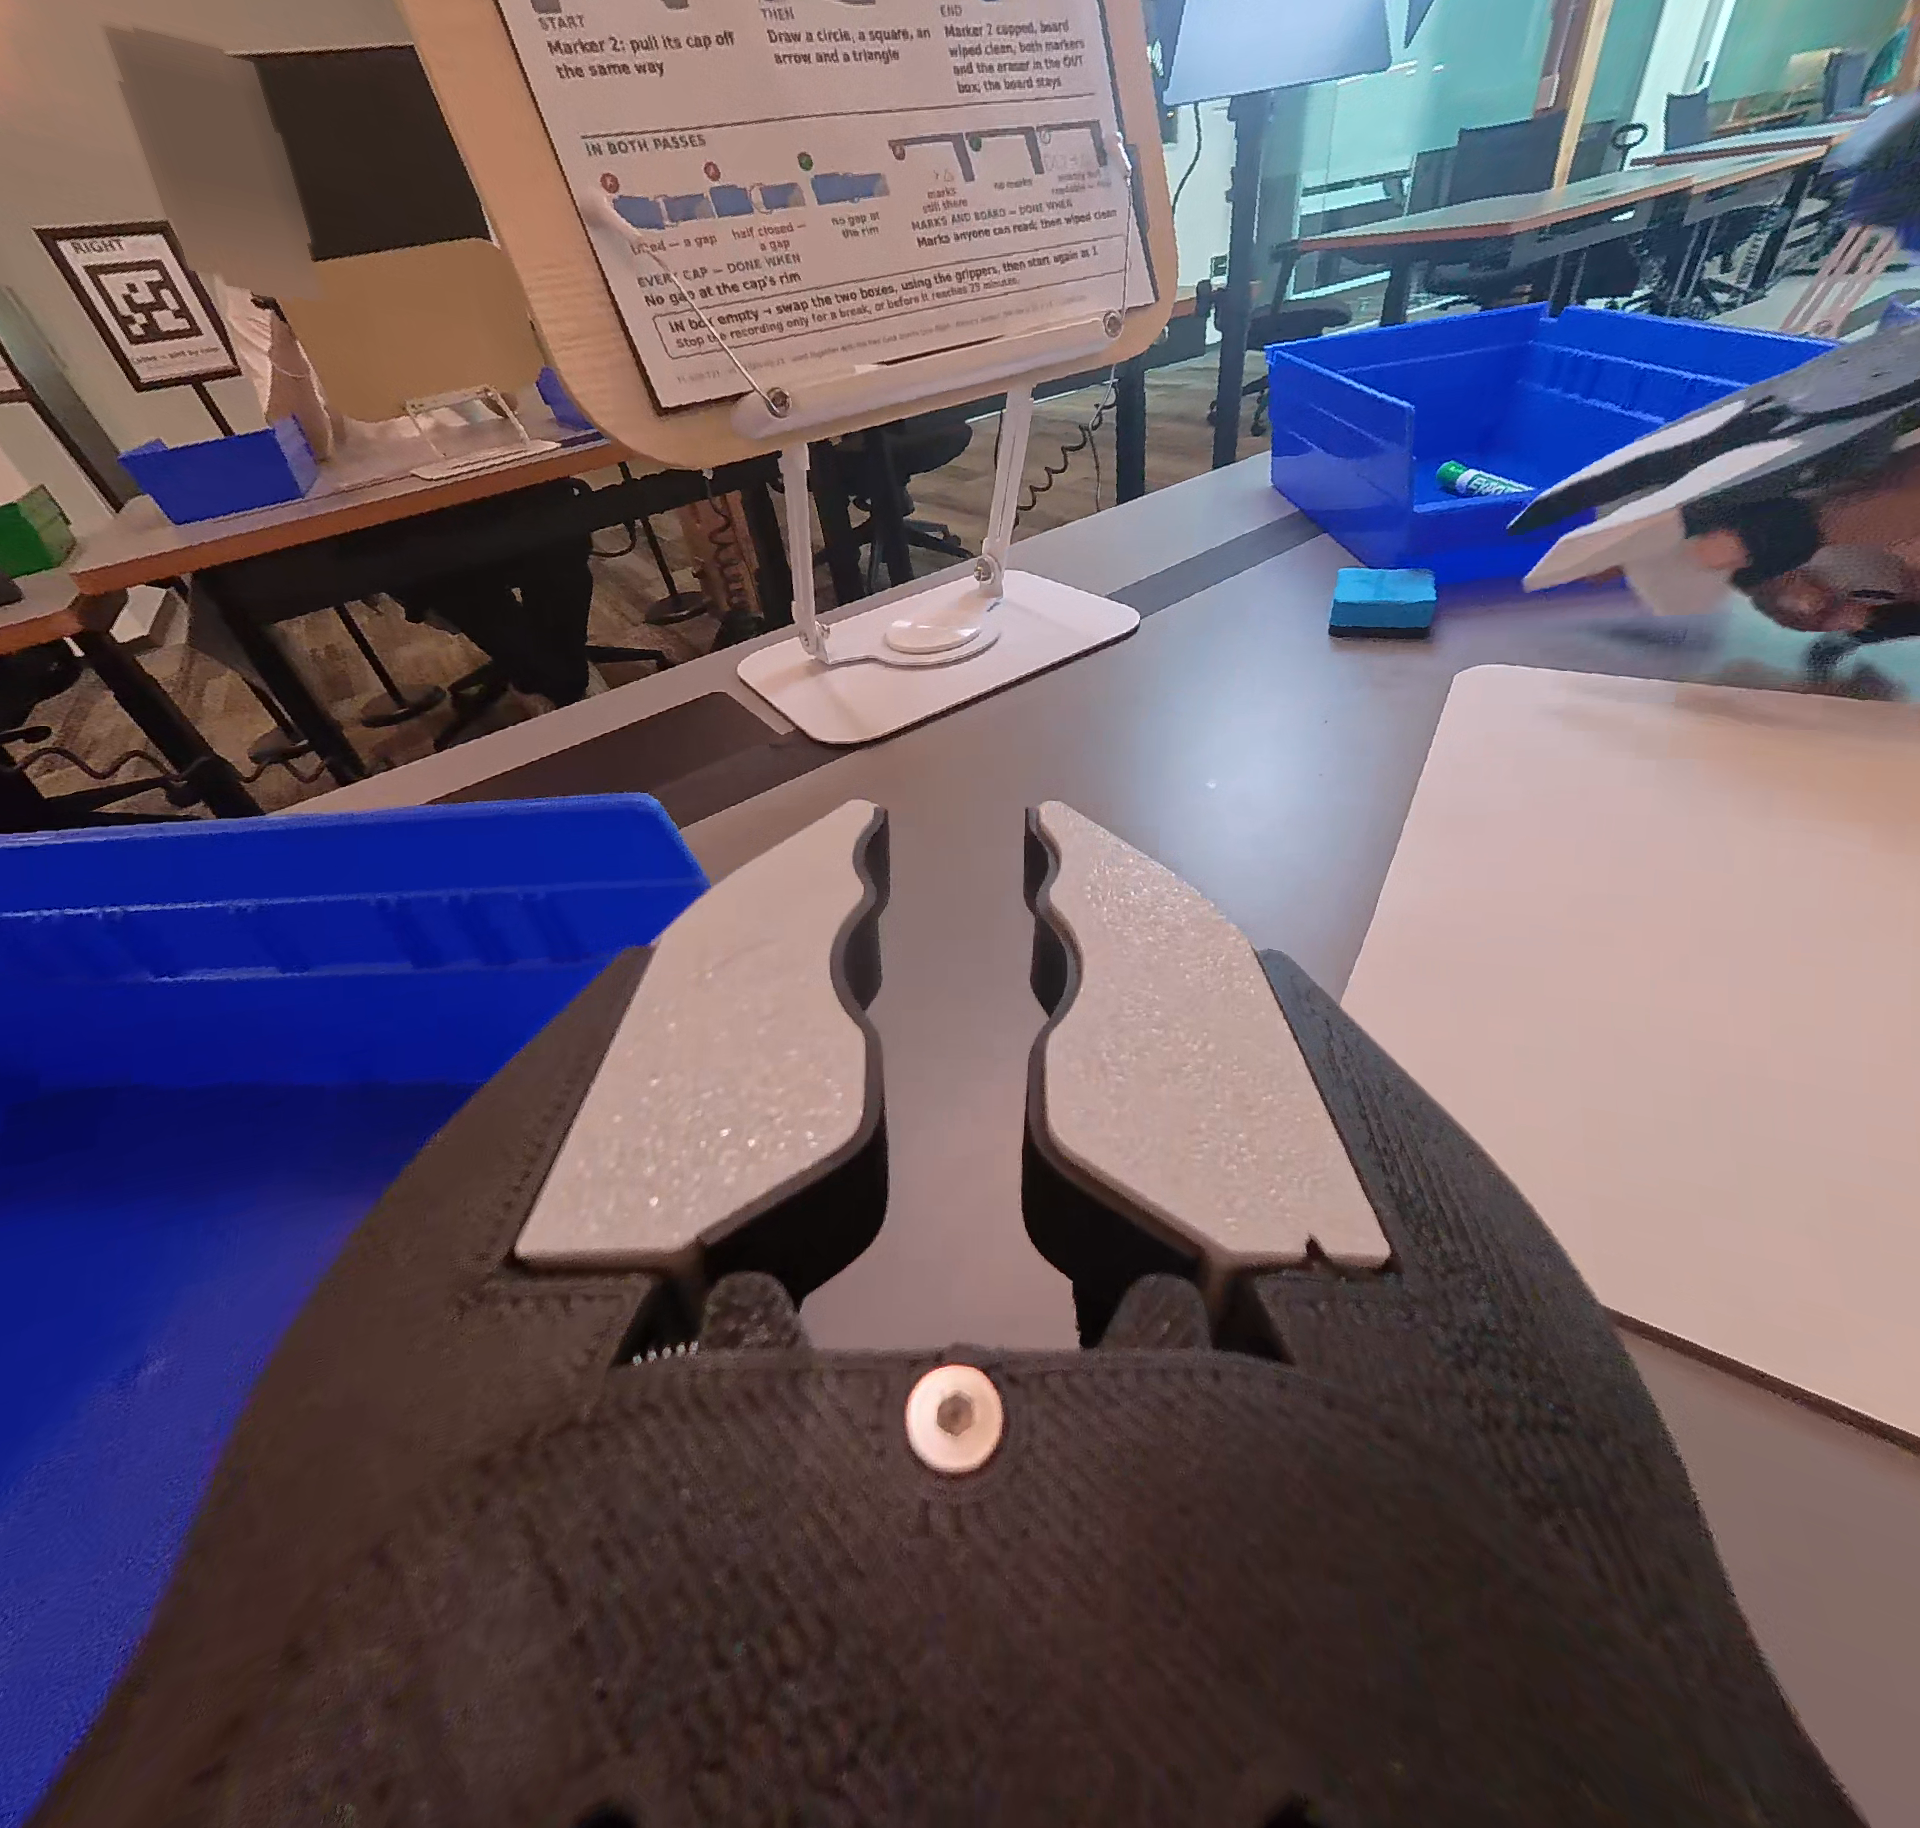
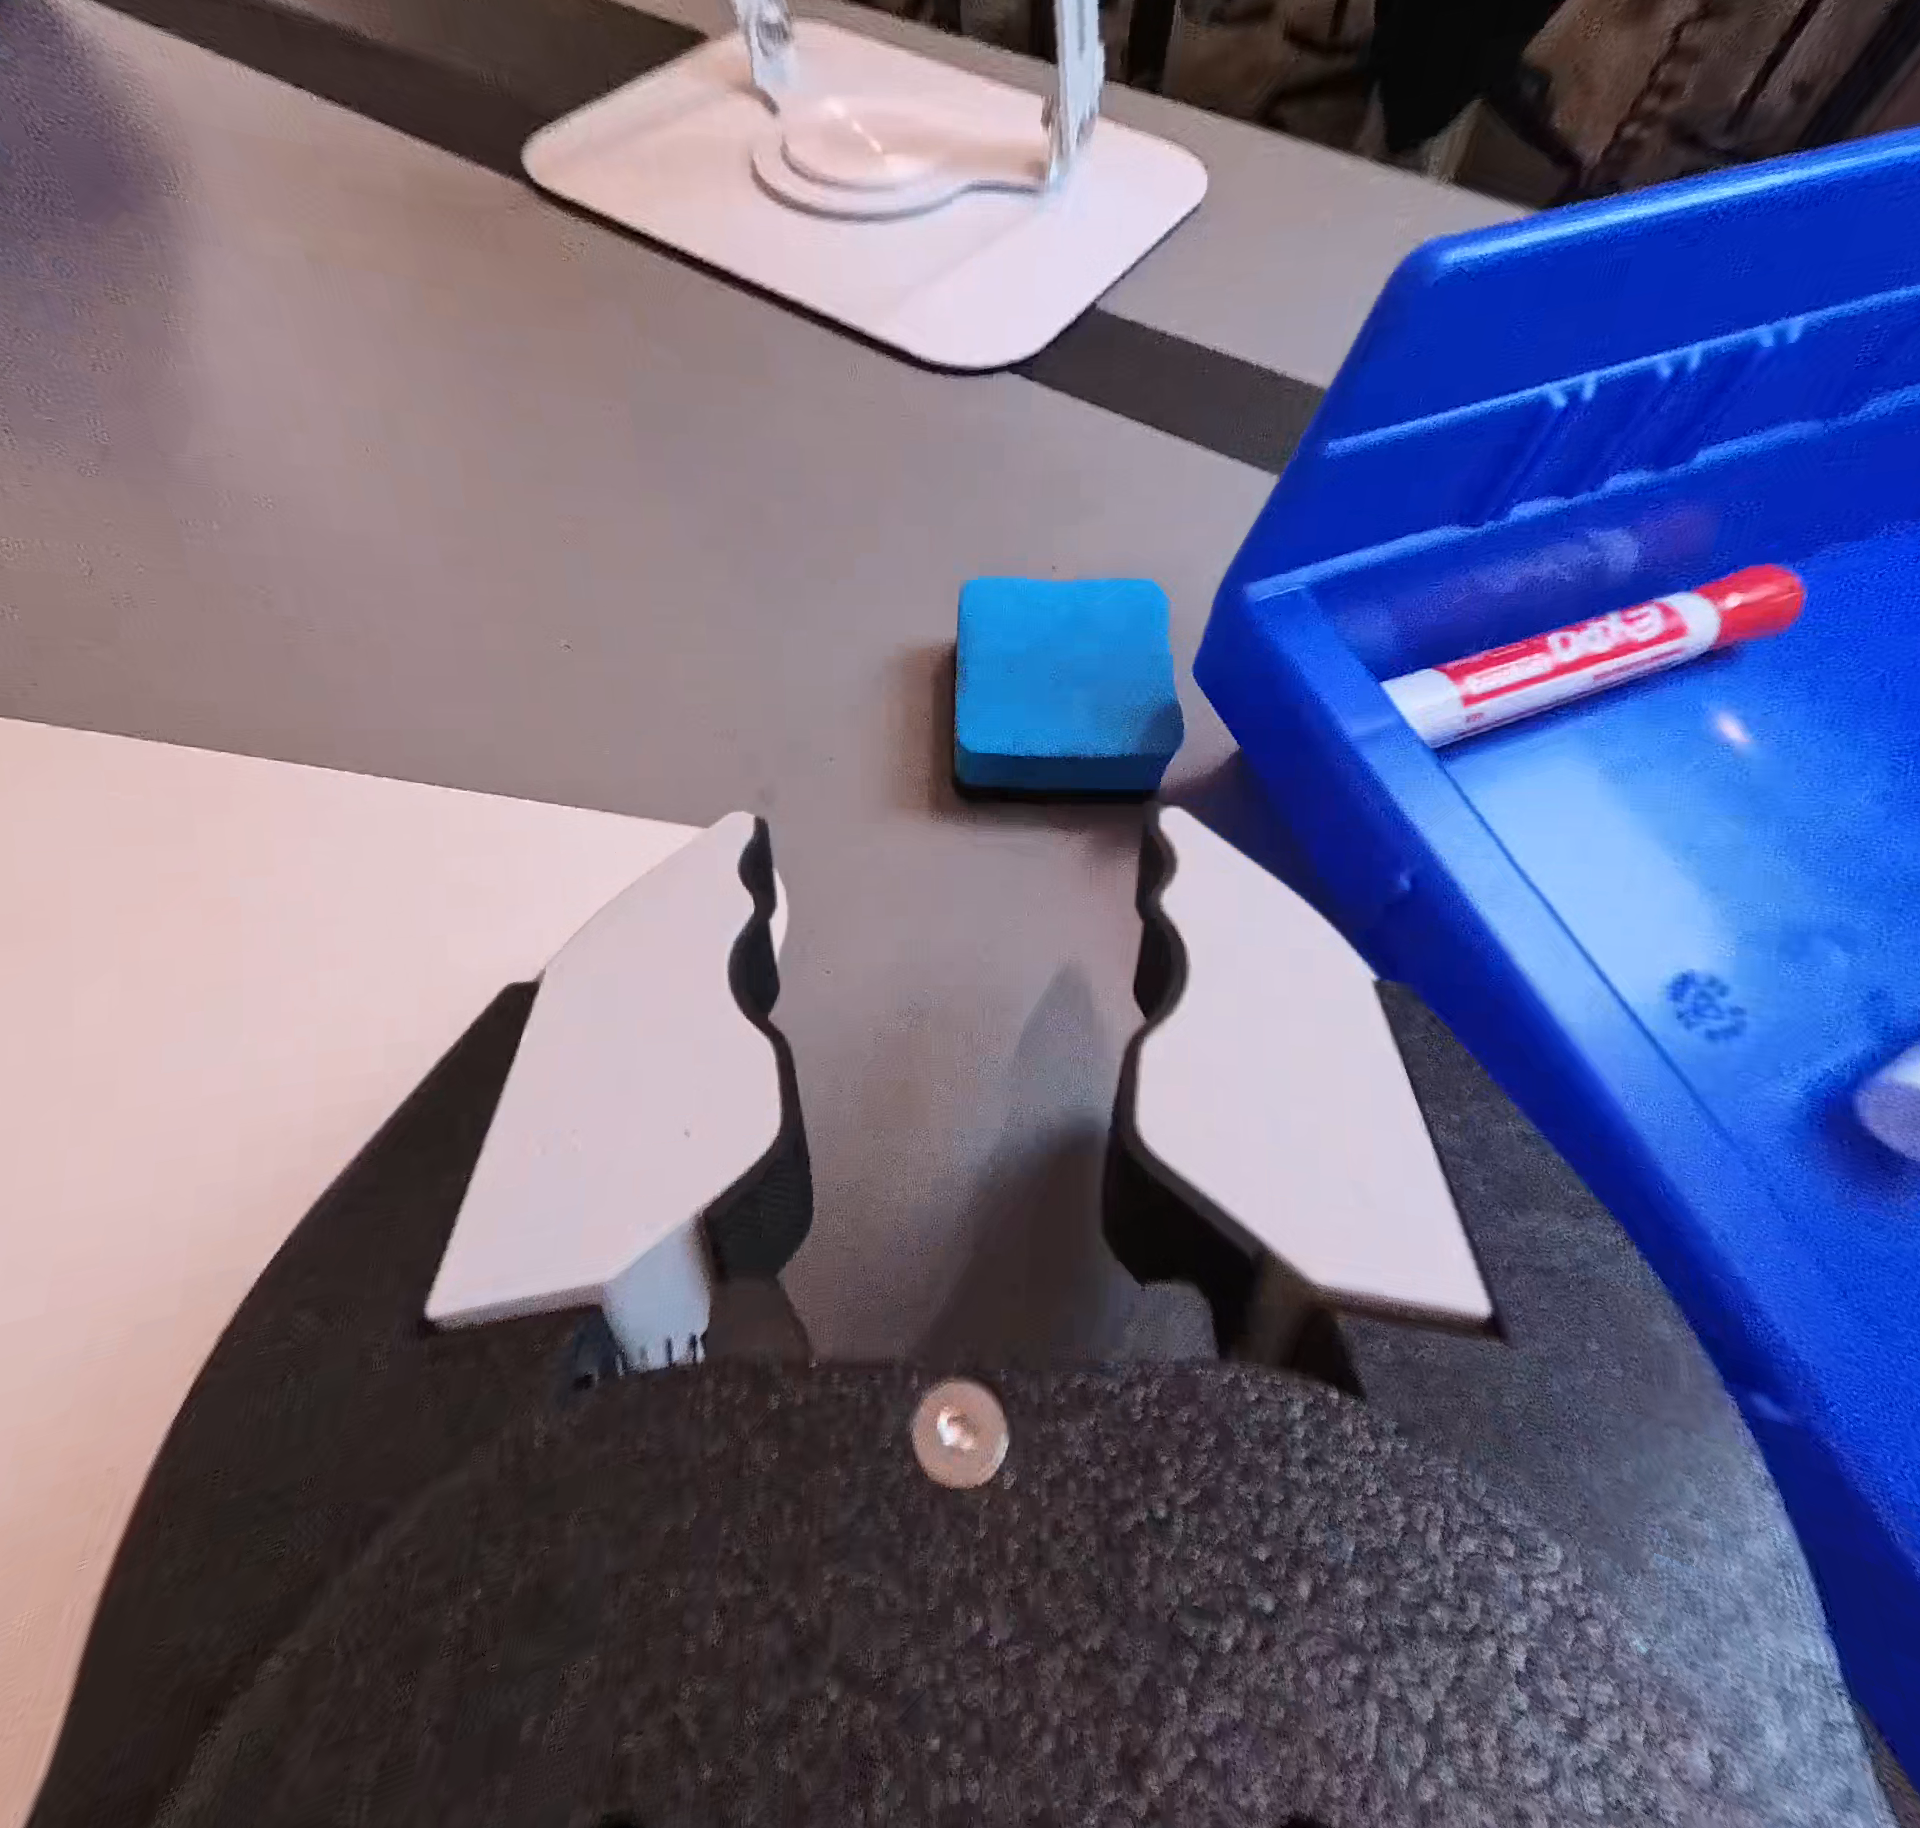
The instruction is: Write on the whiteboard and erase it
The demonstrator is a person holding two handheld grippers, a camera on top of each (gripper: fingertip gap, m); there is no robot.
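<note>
A white whiteboard (image 1: 1662,999) lies flat on the grey table, blank where it shows; its corner also shows in the right wrist view (image 2: 260,895). A blue foam eraser (image 2: 1065,687) sits on the table just beyond my right gripper (image 2: 956,822), which is open and empty above the table. The eraser (image 1: 1384,599) also shows in the left wrist view. A red-capped marker (image 2: 1600,651) lies in the blue bin (image 2: 1351,739) on the right. A green-capped marker (image 1: 1481,479) shows in that bin (image 1: 1351,469). My left gripper (image 1: 956,822) is open and empty beside a second blue bin (image 1: 312,905).
A white stand (image 1: 935,656) holding an instruction sheet (image 1: 831,147) rises at the table's far edge; its base (image 2: 862,189) lies beyond the eraser. My right gripper (image 1: 1538,552) shows at the right of the left wrist view. Desks and chairs fill the room behind.
</note>
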